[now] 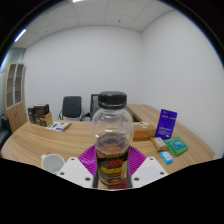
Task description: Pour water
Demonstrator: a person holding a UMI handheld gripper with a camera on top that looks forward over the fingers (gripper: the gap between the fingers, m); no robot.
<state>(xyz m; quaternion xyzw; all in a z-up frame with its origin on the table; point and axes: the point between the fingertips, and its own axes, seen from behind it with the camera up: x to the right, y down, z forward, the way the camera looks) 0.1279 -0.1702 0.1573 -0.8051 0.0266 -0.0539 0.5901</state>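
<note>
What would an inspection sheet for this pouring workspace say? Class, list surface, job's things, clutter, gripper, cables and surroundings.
Surface: round wooden table.
Job's things: clear bottle with black cap, upright between the fingers; white cup beside them.
Clutter: purple box, teal pack, dark box, papers.
Gripper: gripper shut on the bottle, pads pressing its sides.
Cables: nothing seen.
Surroundings: office chair, white walls, wooden shelving.

Clear bottle [111, 140], black cap [112, 100]; purple box [167, 122]; wood-tone table [30, 141].
</note>
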